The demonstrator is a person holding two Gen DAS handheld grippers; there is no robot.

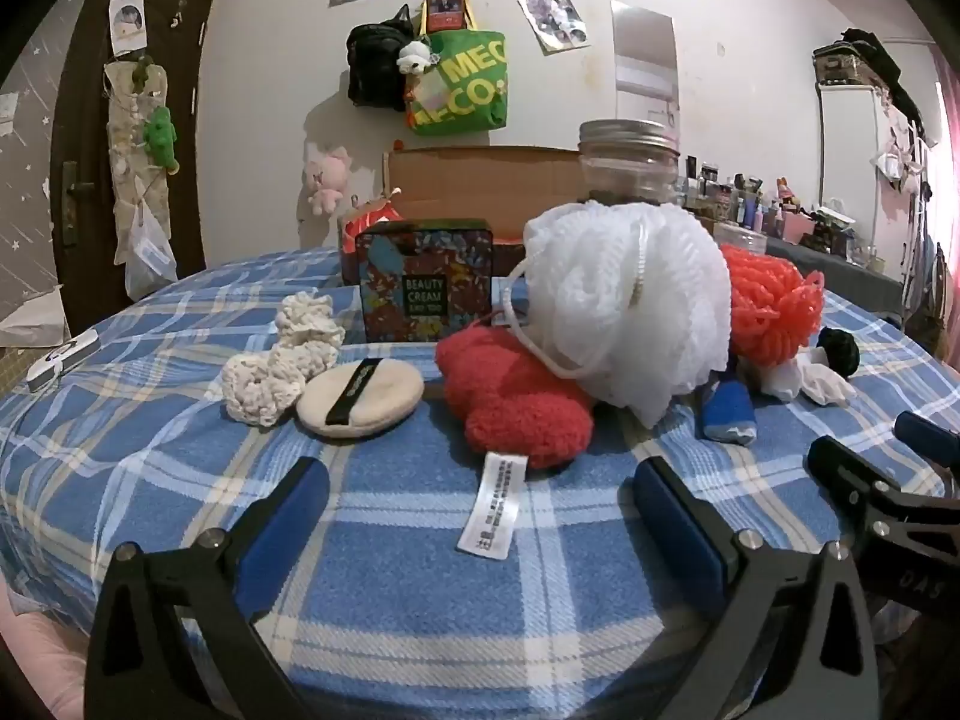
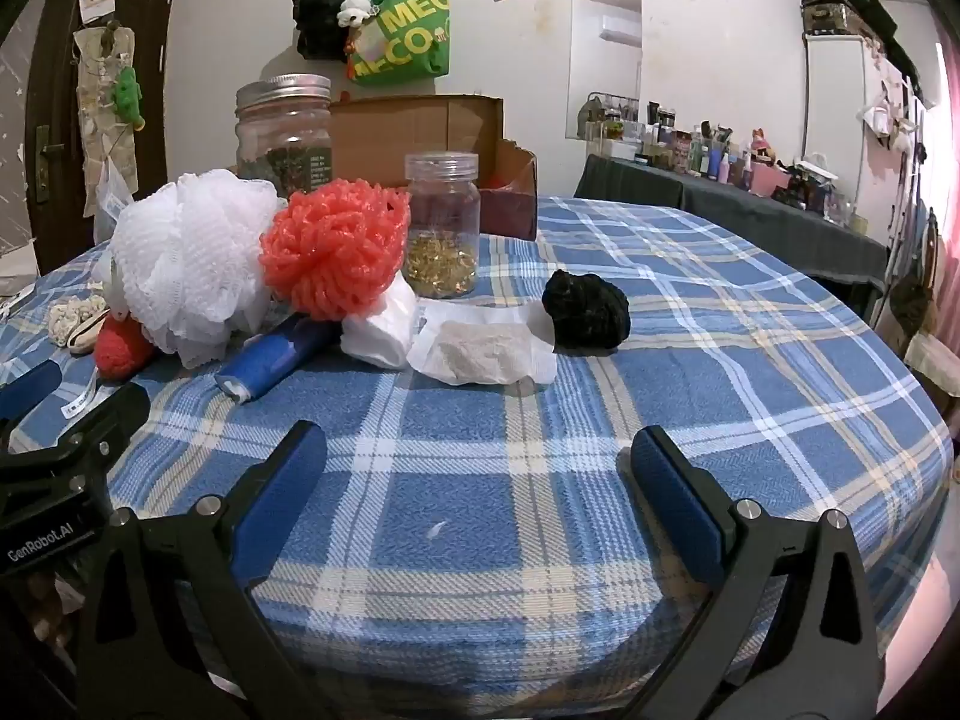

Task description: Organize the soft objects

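Soft things lie on a blue plaid cloth (image 1: 180,450). A white mesh bath puff (image 1: 624,300) leans on a red fluffy piece (image 1: 516,396) with a white tag. Left of them lie a cream knitted scrunchie (image 1: 282,360) and a round powder puff (image 1: 360,396). An orange mesh puff (image 2: 336,246), a blue rolled cloth (image 2: 276,360), white cloths (image 2: 480,354) and a black bundle (image 2: 585,309) lie further right. My left gripper (image 1: 480,480) is open just short of the red piece. My right gripper (image 2: 477,450) is open over bare cloth, well short of the white cloths.
A patterned tin (image 1: 423,288) labelled Beauty Cream, a large glass jar (image 2: 285,132) and a small jar (image 2: 442,225) of gold bits stand behind the soft things. A cardboard box (image 2: 420,132) sits at the back. The table drops off at right (image 2: 912,432).
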